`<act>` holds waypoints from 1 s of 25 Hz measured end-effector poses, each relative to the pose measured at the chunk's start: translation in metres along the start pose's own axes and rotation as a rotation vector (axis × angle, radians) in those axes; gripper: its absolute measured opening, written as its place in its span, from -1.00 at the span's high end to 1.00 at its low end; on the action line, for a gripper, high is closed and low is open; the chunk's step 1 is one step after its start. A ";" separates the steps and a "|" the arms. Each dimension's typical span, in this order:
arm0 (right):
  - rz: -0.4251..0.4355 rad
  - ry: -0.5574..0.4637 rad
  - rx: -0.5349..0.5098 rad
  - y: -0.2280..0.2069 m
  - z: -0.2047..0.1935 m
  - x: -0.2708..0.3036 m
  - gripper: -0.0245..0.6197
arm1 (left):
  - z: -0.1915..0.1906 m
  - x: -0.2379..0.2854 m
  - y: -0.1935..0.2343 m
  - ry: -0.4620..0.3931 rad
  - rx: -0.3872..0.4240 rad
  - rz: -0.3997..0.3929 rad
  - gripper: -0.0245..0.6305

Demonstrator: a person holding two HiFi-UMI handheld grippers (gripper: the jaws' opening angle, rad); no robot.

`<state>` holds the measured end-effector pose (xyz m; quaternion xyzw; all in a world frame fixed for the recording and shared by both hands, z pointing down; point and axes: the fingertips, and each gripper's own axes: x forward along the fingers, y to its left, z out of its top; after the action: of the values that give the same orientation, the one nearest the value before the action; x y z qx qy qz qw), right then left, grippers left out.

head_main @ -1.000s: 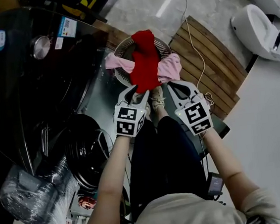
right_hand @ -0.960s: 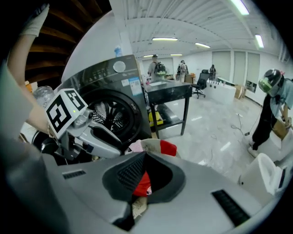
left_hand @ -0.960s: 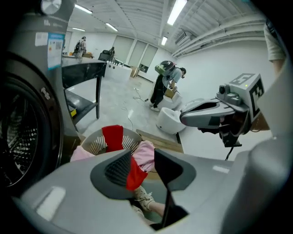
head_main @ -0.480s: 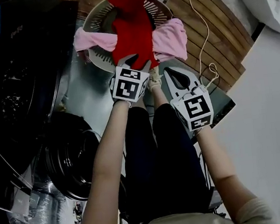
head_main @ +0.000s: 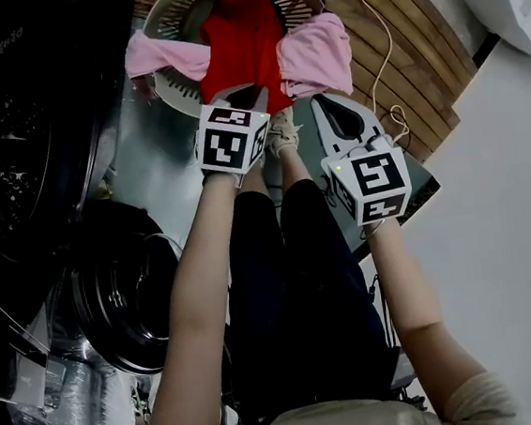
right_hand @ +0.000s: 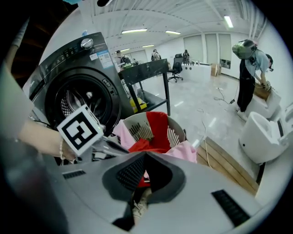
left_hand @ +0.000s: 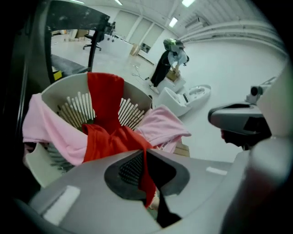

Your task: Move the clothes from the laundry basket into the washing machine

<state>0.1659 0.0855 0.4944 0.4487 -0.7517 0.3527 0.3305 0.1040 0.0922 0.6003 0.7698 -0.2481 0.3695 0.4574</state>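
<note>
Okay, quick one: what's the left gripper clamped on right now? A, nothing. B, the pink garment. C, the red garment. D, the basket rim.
C: in the left gripper view, the left gripper has its jaws shut with a fold of the red garment pinched between them.

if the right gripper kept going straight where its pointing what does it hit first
Most likely the pink garment draped over the laundry basket rim, just ahead of the right gripper. Depth is unclear, so the red garment beside it could come first.
</note>
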 end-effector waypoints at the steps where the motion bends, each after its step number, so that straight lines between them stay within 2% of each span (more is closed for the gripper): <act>1: -0.005 0.006 -0.004 -0.002 0.002 -0.002 0.90 | 0.002 -0.014 -0.001 -0.032 -0.026 0.004 0.86; 5: -0.021 0.025 -0.031 -0.005 0.011 -0.006 0.90 | 0.003 -0.077 -0.006 -0.141 -0.070 0.021 0.86; 9: 0.028 0.034 -0.045 0.000 0.020 0.002 0.90 | 0.001 -0.140 -0.010 -0.241 -0.148 0.054 0.86; 16: 0.111 0.052 -0.107 0.007 0.045 0.072 0.88 | -0.001 -0.184 -0.012 -0.346 -0.254 0.110 0.87; 19: 0.145 0.067 -0.084 0.010 0.056 0.106 0.48 | 0.000 -0.191 -0.002 -0.396 -0.310 0.143 0.86; 22: 0.139 0.080 -0.053 0.003 0.064 0.136 0.40 | 0.001 -0.192 0.008 -0.443 -0.363 0.174 0.86; 25: 0.085 0.086 -0.005 -0.017 0.069 0.169 0.27 | 0.006 -0.189 0.017 -0.492 -0.406 0.193 0.86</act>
<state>0.1049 -0.0526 0.5991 0.4001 -0.7560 0.3835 0.3485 -0.0206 0.0870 0.4565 0.7022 -0.4914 0.1574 0.4906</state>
